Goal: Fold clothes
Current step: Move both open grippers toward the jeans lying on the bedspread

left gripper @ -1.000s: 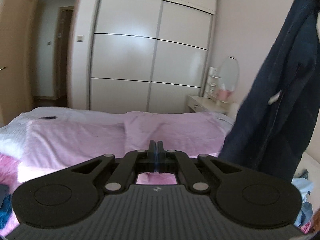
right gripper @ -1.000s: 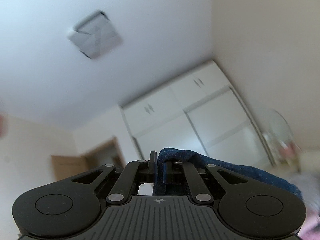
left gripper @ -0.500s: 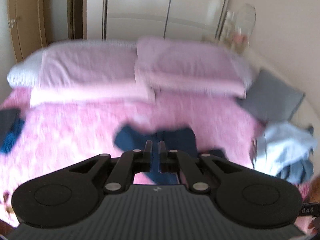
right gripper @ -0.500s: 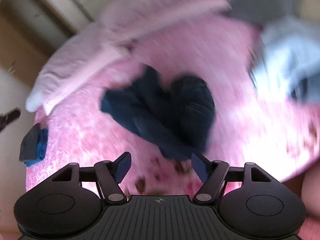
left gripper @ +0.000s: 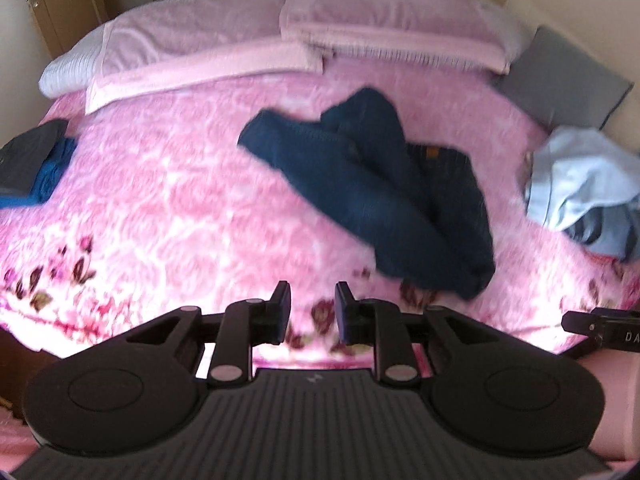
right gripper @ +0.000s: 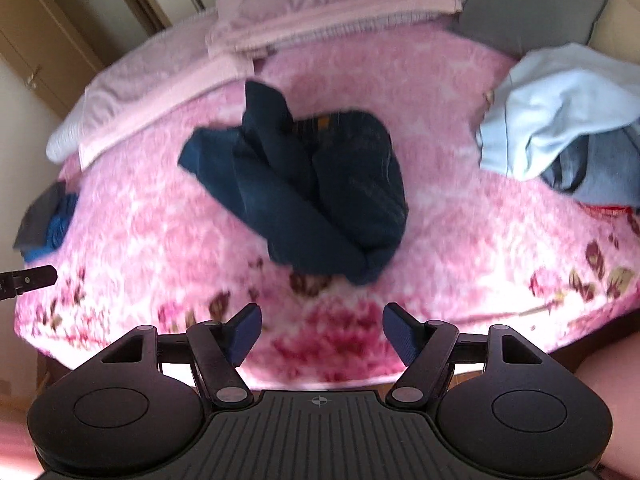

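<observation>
- The dark blue jeans (left gripper: 372, 196) lie crumpled in a heap on the pink floral bedspread (left gripper: 168, 208), near the middle of the bed, a tan waistband patch showing on the upper side.
- The left claw (left gripper: 310, 312) hangs above the near edge of the bed, its fingers a little apart with nothing between them; the jeans lie beyond it and slightly right, not touched.
- The right claw (right gripper: 320, 336) is spread wide and empty, also over the near edge, with the jeans (right gripper: 304, 192) directly ahead of it and apart from its blue pads (right gripper: 246, 334).
- A pile of light blue clothes (left gripper: 580, 188) sits at the right side of the bed, well apart from the jeans.
- A smaller dark grey and blue bundle (left gripper: 36, 164) lies at the left edge.
- Two pink pillows (left gripper: 320, 28) lie along the far end of the bed, and a grey cushion (left gripper: 560, 80) rests at the far right corner.
- A wooden door (left gripper: 48, 0) stands beyond the far left corner.
- Both views are slightly blurred.
</observation>
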